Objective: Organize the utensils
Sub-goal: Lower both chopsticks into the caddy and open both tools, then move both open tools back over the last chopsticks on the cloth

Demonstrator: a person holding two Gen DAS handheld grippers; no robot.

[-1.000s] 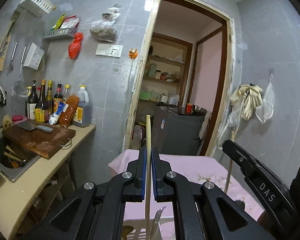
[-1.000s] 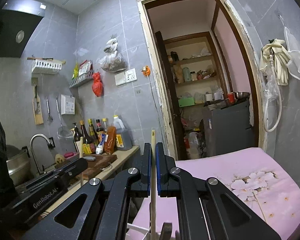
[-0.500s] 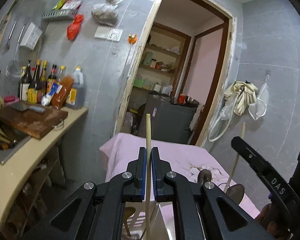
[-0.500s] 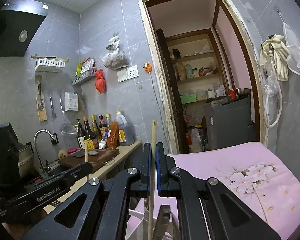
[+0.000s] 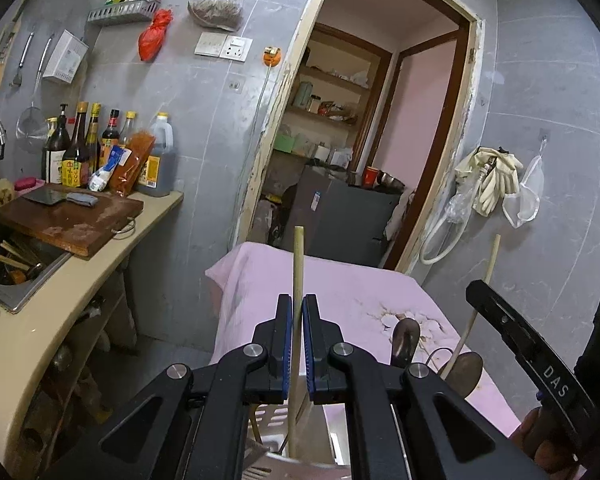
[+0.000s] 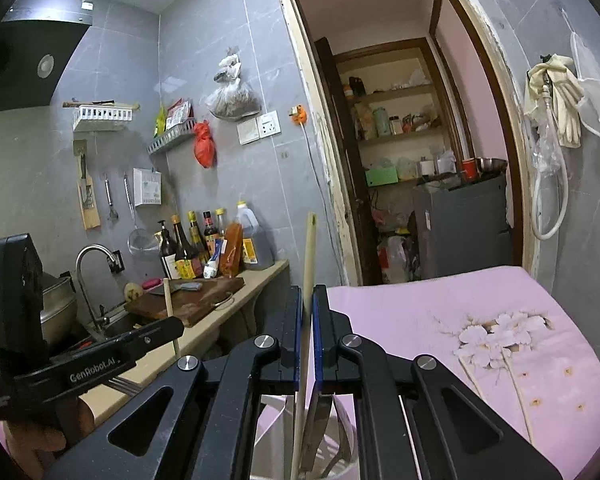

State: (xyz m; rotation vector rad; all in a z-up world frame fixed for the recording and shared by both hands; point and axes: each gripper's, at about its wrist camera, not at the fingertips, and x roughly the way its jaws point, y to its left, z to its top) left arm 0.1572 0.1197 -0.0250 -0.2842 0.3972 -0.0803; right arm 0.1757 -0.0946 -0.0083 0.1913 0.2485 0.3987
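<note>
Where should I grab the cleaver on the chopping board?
Grip the cleaver's grey handle, coming from above. It lies flat on the chopping board with its blade towards the sink, so the handle is the only raised, safe part.

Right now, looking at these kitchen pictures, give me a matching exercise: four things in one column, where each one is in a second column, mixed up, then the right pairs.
Things:
1. cutting board
2. rubber gloves
3. red bag
4. wooden stick

Places:
A. clamped between the blue pads of the left tool
B. hanging on the wall right of the doorway
C. lying on the counter by the sink
D. hanging under the small wall shelf, left of the switches

Pairs: 1-C, 2-B, 3-D, 4-A
</note>
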